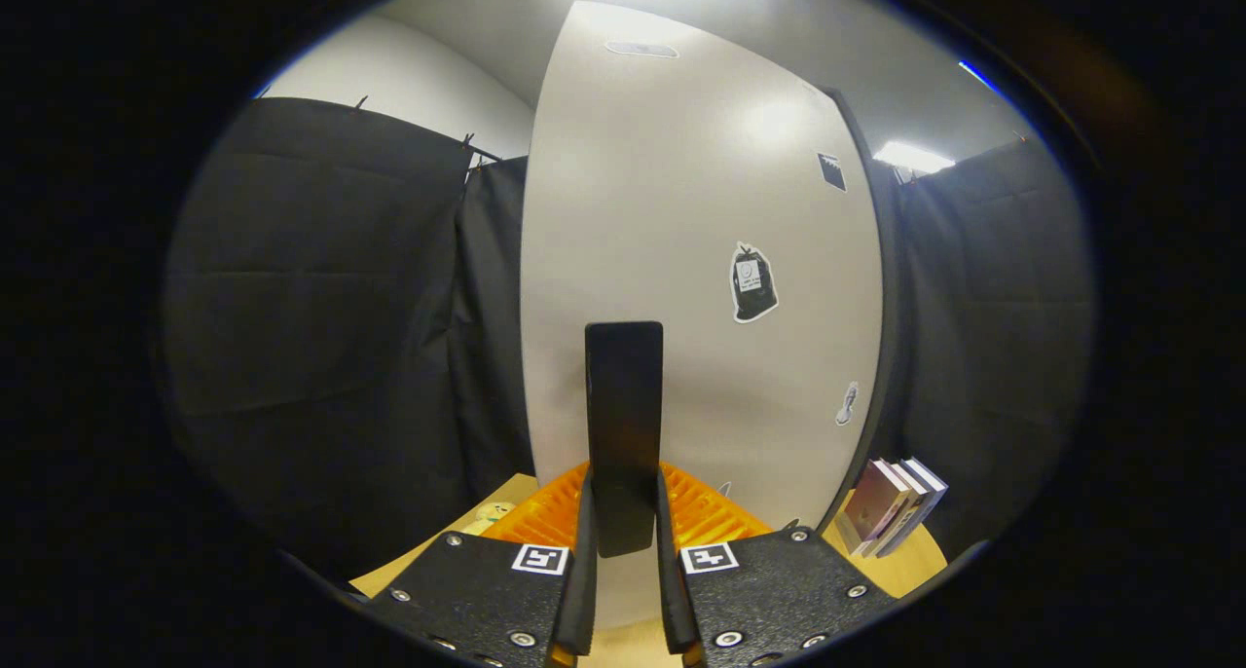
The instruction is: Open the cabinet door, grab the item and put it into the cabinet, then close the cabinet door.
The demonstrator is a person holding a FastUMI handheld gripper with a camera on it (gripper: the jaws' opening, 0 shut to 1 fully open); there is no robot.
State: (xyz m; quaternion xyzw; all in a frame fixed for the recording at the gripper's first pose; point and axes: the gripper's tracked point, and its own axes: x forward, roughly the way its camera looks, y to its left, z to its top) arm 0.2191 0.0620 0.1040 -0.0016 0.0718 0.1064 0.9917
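A flat black rectangular item (624, 425) stands upright between my fingers, and my gripper (623, 498) is shut on its lower part. Its top rises well past the fingertips (715, 512). Close ahead, beyond the item, a tall white cabinet panel (681, 259) with a few stickers faces me. A dark edge runs down the panel's right side. I cannot tell whether this panel is the door or whether the door stands open. The cabinet's inside is hidden.
A wooden tabletop (915, 561) lies under the gripper. A short stack of books (891, 512) leans at the cabinet's right foot. A small pale object (492, 514) sits on the table left of the fingers. Black cloth walls stand on both sides.
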